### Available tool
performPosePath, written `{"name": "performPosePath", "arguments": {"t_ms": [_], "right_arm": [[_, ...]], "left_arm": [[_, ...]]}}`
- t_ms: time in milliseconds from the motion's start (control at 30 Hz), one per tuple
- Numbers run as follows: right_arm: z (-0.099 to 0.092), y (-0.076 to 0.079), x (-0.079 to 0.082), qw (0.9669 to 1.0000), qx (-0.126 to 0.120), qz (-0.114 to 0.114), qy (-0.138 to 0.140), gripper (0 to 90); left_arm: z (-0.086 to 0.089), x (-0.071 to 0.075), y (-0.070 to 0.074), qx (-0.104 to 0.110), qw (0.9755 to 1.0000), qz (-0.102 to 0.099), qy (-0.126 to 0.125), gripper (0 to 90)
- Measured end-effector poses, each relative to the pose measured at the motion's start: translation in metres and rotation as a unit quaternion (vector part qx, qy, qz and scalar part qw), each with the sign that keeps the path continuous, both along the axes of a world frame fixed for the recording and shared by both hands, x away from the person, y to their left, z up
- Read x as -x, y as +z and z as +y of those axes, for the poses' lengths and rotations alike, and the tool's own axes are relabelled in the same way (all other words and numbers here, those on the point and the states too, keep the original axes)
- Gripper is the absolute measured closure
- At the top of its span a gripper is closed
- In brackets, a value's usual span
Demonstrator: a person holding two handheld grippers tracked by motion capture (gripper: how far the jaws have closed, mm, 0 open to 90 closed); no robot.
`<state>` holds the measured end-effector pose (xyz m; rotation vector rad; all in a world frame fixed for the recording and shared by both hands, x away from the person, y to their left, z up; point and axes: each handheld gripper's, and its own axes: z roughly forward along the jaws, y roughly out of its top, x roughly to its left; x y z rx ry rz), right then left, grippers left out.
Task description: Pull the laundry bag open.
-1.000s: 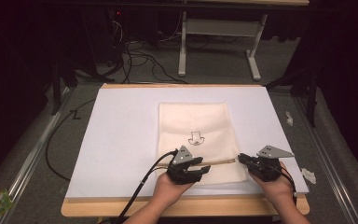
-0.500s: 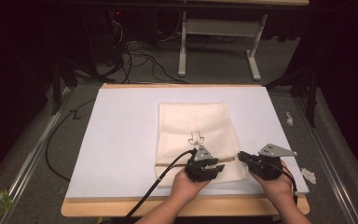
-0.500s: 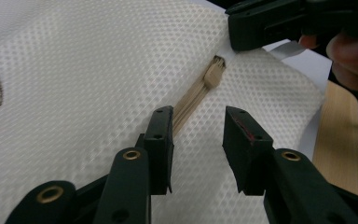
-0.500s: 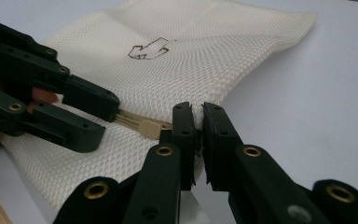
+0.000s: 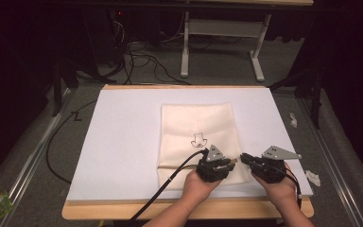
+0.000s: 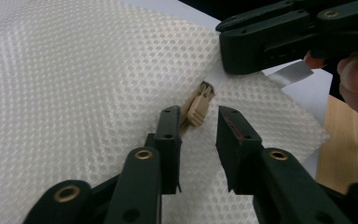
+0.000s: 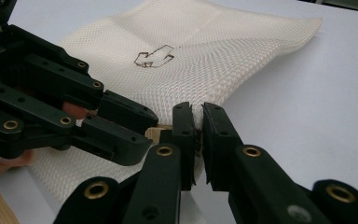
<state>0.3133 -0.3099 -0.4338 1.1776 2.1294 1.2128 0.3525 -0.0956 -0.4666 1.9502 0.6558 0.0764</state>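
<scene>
Mesh bag [image 5: 197, 137]: left gripper [image 6: 198, 135] now rightward, at zip pull [image 6: 199, 103].

The right tongs [image 7: 198, 140] were clamped on the edge of a cream mesh laundry bag [image 7: 200, 46], a ridge of mesh pinched up between the jaws. The bag lay on the white surface [image 7: 317, 107] and bore a small dark outline drawing [image 7: 154, 57]. The left tongs [image 7: 140, 128] reached in just beside, touching a beige zipper pull [image 7: 154, 133].

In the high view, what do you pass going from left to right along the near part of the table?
Black cable → left gripper on the cream mesh bag → right gripper → small white scrap beside the white table mat.
</scene>
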Motion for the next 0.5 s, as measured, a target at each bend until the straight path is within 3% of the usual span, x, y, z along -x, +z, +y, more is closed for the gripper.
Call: {"name": "performPosePath", "arguments": {"t_ms": [300, 500], "right_arm": [[-0.0001, 0.0006, 0.0005, 1.0000, 0.000, -0.004, -0.003, 85.3], [-0.0009, 0.0015, 0.0003, 1.0000, -0.002, -0.007, -0.004, 85.3]], "left_arm": [[-0.0045, 0.0038, 0.0010, 0.013, 0.9997, -0.016, 0.011, 84.8], [-0.0070, 0.0053, 0.0004, 0.019, 0.9994, -0.020, 0.021, 80.0]]}}
